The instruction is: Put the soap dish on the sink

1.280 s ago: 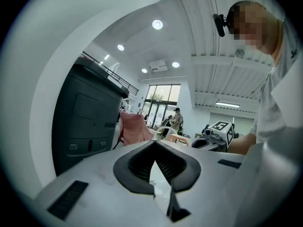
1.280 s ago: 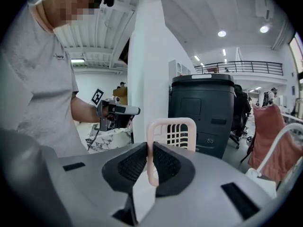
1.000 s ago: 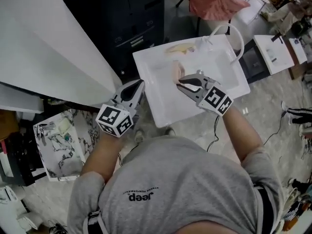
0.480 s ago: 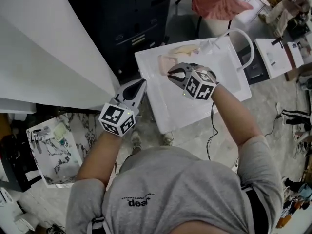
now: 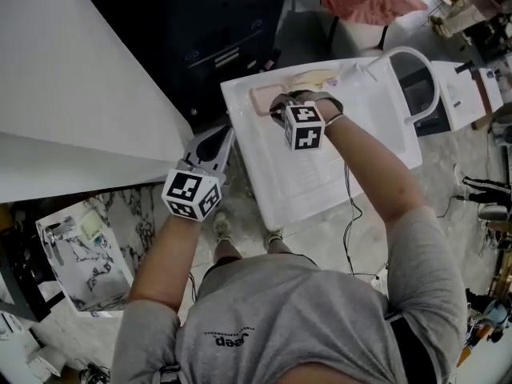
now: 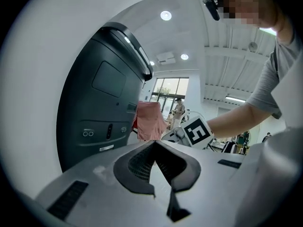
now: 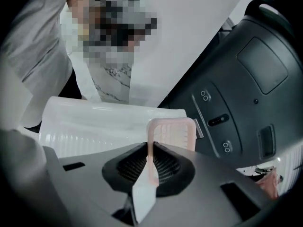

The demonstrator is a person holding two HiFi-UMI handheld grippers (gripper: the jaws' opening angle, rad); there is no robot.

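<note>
A pink soap dish (image 5: 266, 99) is at the far left corner of the white sink (image 5: 352, 154). My right gripper (image 5: 280, 104) points steeply down, shut on the dish's rim. In the right gripper view the ribbed pink soap dish (image 7: 173, 134) stands out past the right gripper (image 7: 151, 149), with the sink (image 7: 94, 122) behind it. Whether the dish touches the sink I cannot tell. My left gripper (image 5: 222, 138) hangs beside the sink's left edge. Seen in its own view, the left gripper (image 6: 155, 144) is shut on nothing.
A dark cabinet (image 5: 208, 30) stands just behind the sink's far left corner. A white panel (image 5: 72, 86) fills the left. A white looped faucet (image 5: 416, 70) and a yellowish item (image 5: 310, 78) sit at the sink's back. A marbled tray (image 5: 80, 254) lies on the floor.
My right gripper has carried the soap dish from the sink's middle to its far left corner and tipped downward. The left gripper has sunk a little beside the sink.
</note>
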